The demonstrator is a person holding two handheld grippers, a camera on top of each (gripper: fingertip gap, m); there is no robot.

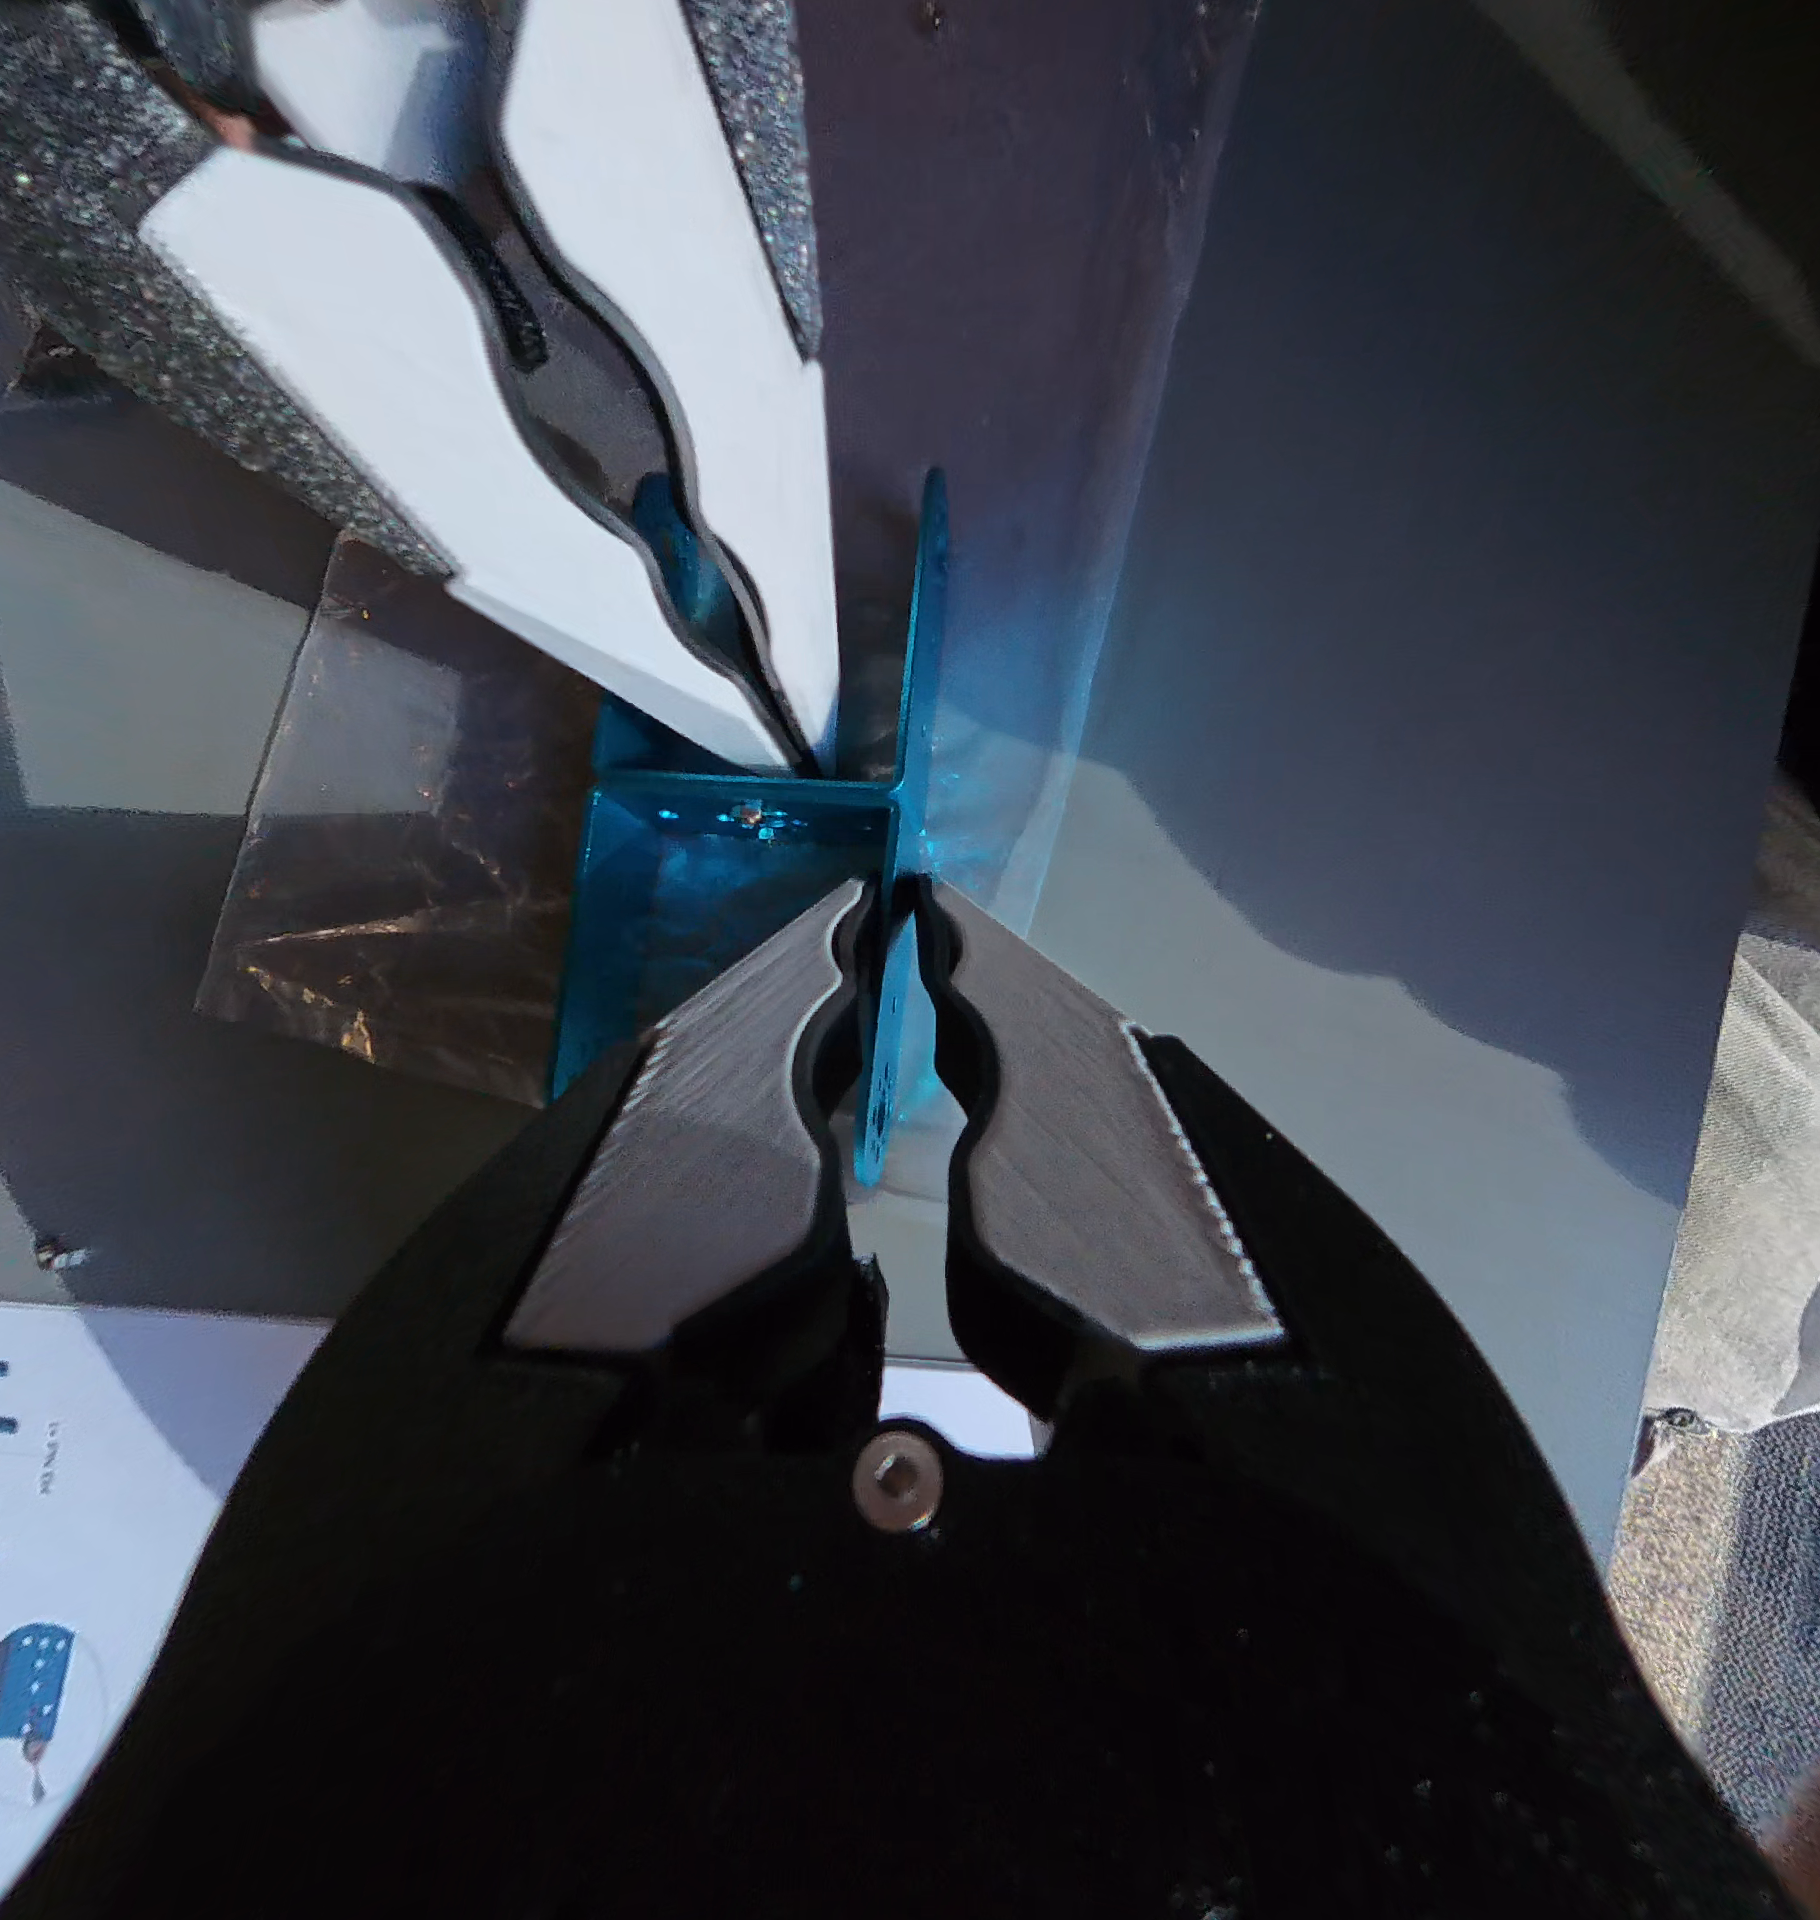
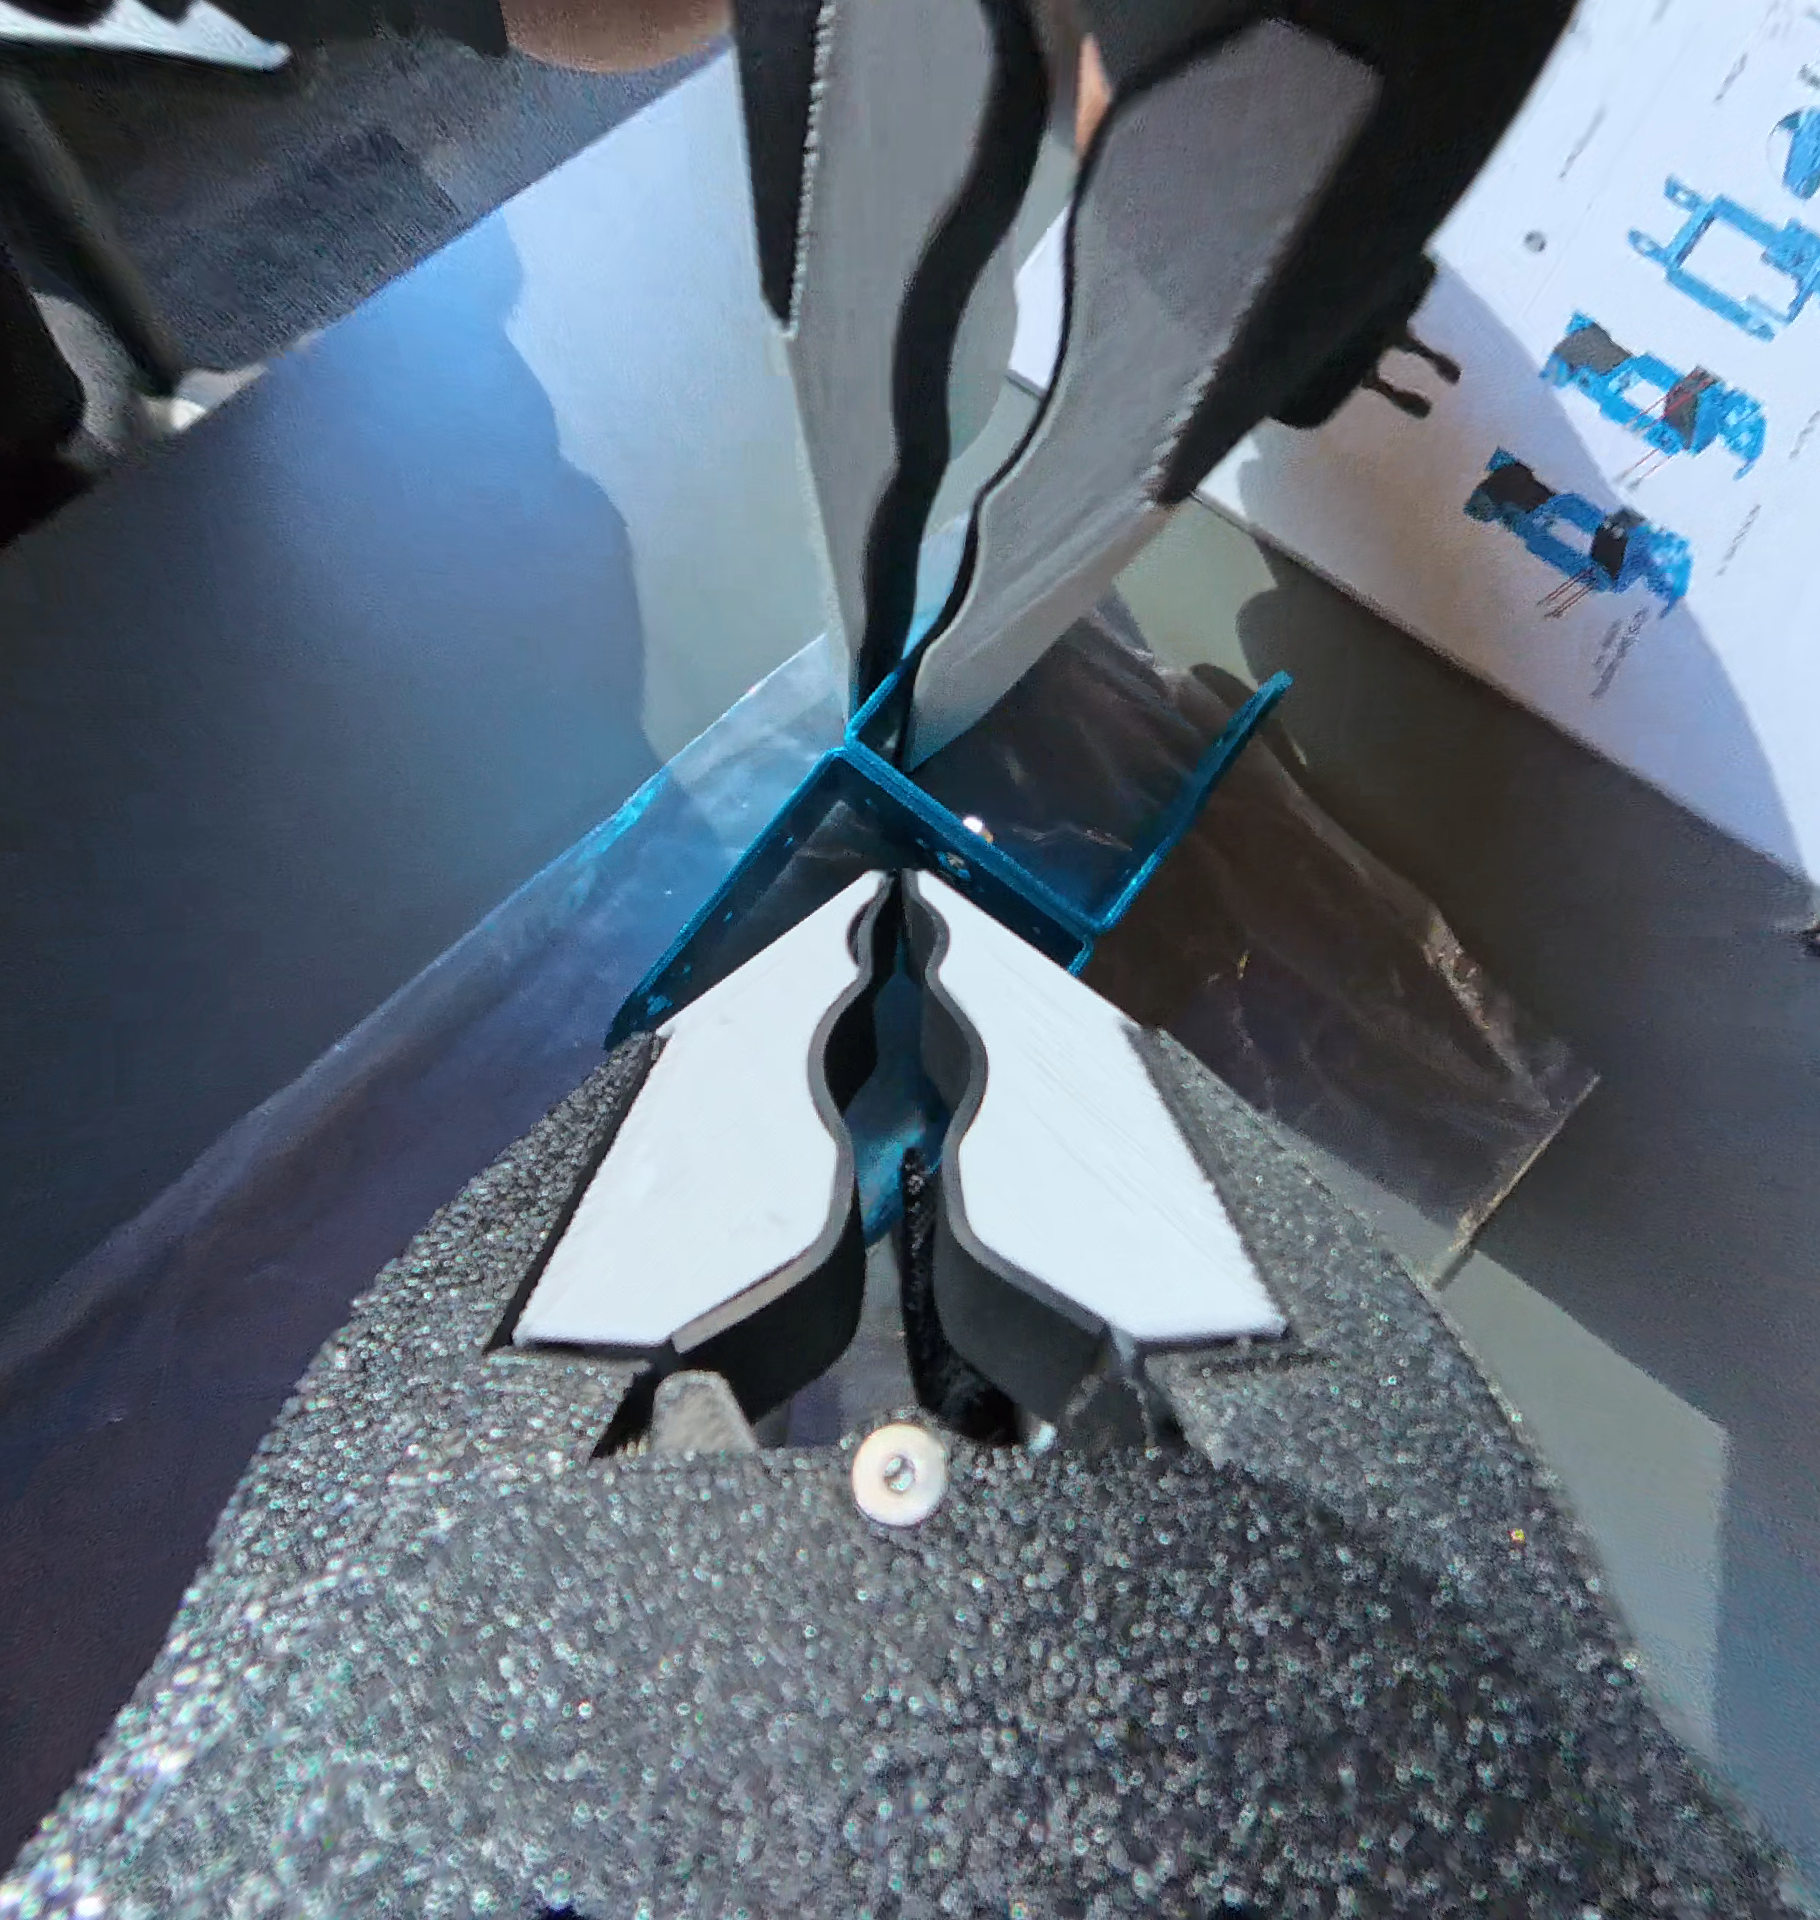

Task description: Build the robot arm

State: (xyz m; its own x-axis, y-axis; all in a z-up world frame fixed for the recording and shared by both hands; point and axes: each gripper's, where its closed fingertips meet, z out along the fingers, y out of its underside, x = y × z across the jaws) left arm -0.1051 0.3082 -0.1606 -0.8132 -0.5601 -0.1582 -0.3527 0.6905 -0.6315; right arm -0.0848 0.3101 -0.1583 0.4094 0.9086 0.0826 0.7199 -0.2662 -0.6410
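The blue metal bracket (image 1: 740,831) is being pinched from opposite ends by the left gripper (image 1: 890,894) and right gripper (image 2: 901,883), upright flanges edge-on between narrowed fingers.

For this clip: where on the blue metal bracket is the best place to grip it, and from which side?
Probably by a thin flat flange, edge-on, with a pad on each face. The blue metal bracket stands above the table with its flanges projecting outward; the left gripper and right gripper each clamp one this way, from opposite sides.
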